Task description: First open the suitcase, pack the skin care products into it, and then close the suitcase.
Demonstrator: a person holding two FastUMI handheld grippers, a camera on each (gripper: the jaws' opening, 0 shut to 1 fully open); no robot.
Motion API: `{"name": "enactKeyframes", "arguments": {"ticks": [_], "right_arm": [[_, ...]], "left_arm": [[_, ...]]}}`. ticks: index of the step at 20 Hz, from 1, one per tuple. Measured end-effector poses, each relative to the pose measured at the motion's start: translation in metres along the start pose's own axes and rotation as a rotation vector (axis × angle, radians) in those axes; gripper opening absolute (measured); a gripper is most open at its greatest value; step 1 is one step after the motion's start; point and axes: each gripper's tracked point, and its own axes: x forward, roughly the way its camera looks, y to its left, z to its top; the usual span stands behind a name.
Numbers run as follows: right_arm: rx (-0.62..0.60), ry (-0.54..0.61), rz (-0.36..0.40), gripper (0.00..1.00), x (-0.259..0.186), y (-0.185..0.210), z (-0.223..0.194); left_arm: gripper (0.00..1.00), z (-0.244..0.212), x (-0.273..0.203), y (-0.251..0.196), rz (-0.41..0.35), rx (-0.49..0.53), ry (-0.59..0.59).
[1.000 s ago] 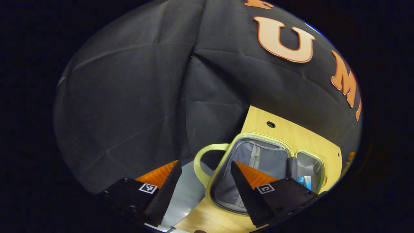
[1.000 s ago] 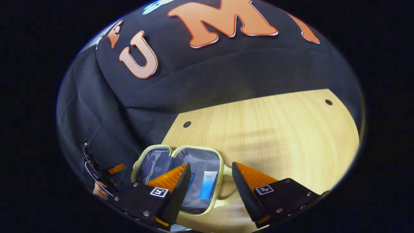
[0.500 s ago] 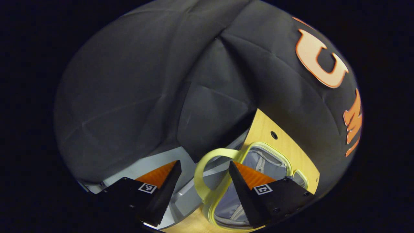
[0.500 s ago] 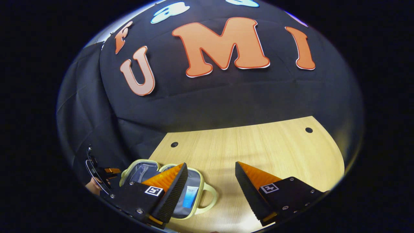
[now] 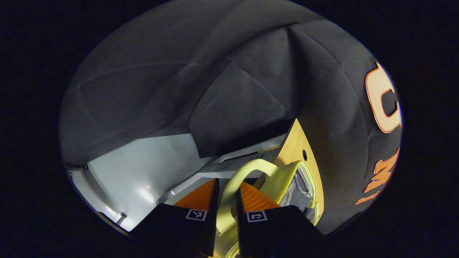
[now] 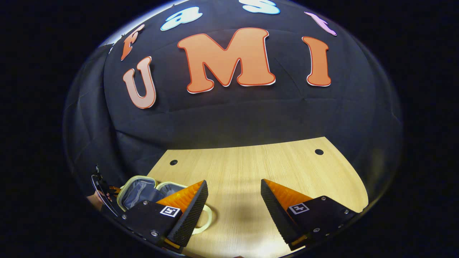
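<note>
Left gripper clamped on the open suitcase's handle; right gripper spread wide above the table.

The left gripper is being held with its two fingers drawn close together, and both are pressing on the pale yellow handle between them. The right gripper is being held with its fingers spread wide apart, nothing being gripped between them, and it is being pointed forward and slightly downward over the worktop. In the right gripper view, a small part of a hand is being seen at the lower left edge, but its grip cannot be told.
</note>
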Motion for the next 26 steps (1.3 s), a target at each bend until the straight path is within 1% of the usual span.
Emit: {"name": "enactKeyframes", "arguments": {"ticks": [1, 3, 5, 9, 13, 14, 15, 17, 18, 19, 20, 26], "right_arm": [[0.0, 0.002, -0.002, 0.94, 0.0, -0.003, -0.002], [0.002, 0.004, 0.005, 0.94, 0.001, -0.006, -0.004], [-0.001, -0.001, 0.02, 0.94, 0.001, -0.007, -0.003], [0.008, -0.03, 0.064, 0.94, 0.001, -0.006, 0.007], [-0.007, -0.067, 0.099, 0.94, -0.003, -0.009, 0.016], [-0.015, -0.071, 0.105, 0.94, -0.004, -0.011, 0.016], [-0.018, -0.075, 0.113, 0.94, -0.005, -0.013, 0.016], [-0.019, -0.079, 0.132, 0.94, -0.007, -0.015, 0.014], [-0.02, -0.081, 0.142, 0.94, -0.008, -0.017, 0.014], [-0.022, -0.082, 0.144, 0.94, -0.009, -0.021, 0.012], [-0.022, -0.087, 0.152, 0.94, -0.011, -0.023, 0.013], [-0.015, -0.102, 0.188, 0.94, -0.021, -0.041, 0.009]], "left_arm": [[0.27, 0.007, -0.024, 0.001, -0.007, 0.015, -0.015], [0.14, 0.012, -0.024, -0.009, -0.029, 0.076, -0.034], [0.13, 0.013, -0.041, -0.03, -0.053, 0.137, -0.068], [0.13, 0.025, -0.089, -0.079, -0.12, 0.244, -0.144], [0.13, 0.02, -0.134, -0.147, -0.191, 0.409, -0.204], [0.13, 0.022, -0.135, -0.16, -0.178, 0.447, -0.24], [0.01, 0.014, -0.147, -0.175, -0.174, 0.474, -0.235], [0.01, 0.002, -0.165, -0.19, -0.168, 0.542, -0.253], [0.03, -0.002, -0.175, -0.199, -0.173, 0.566, -0.263], [0.01, -0.004, -0.183, -0.211, -0.186, 0.58, -0.276], [0.01, -0.009, -0.193, -0.22, -0.193, 0.602, -0.284], [0.01, -0.058, -0.222, -0.284, -0.219, 0.749, -0.324]]}}
